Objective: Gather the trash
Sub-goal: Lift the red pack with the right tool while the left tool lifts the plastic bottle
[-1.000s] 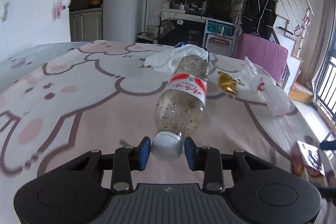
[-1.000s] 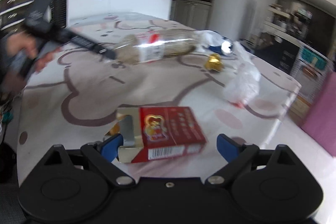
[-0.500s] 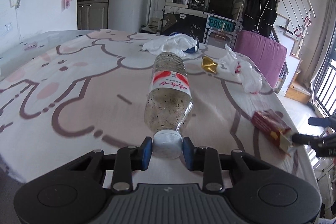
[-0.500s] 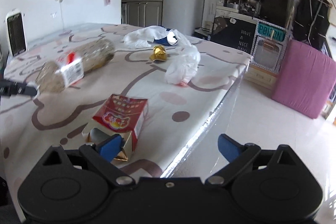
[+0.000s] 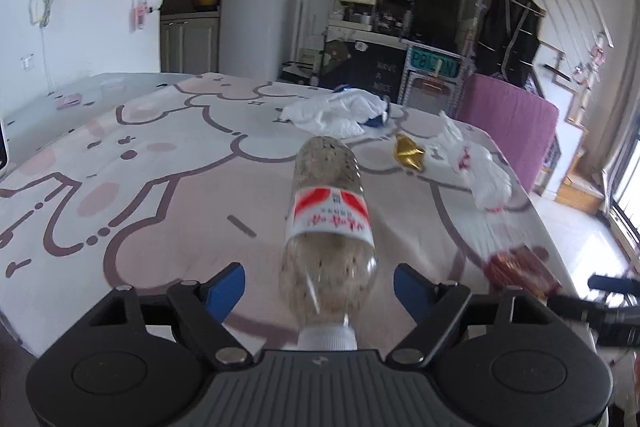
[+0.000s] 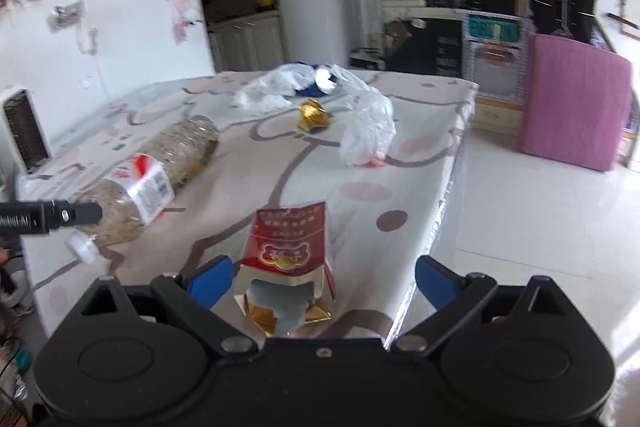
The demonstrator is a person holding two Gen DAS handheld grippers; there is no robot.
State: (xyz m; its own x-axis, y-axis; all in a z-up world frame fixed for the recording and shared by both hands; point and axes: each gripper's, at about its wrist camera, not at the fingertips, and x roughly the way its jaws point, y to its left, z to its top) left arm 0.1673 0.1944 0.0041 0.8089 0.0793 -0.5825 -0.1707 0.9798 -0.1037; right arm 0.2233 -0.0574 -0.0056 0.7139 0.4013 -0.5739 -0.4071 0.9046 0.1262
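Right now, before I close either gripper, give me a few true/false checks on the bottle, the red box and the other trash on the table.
1. The left gripper is clamped on the bottle cap. False: it is open, the plastic bottle lies loose between its fingers.
2. The bottle lies on its side. True.
3. The right gripper is open around the red box. True.
4. The red box is sealed. False: its near end is torn open.
5. A gold wrapper lies beside the white plastic bag. True.
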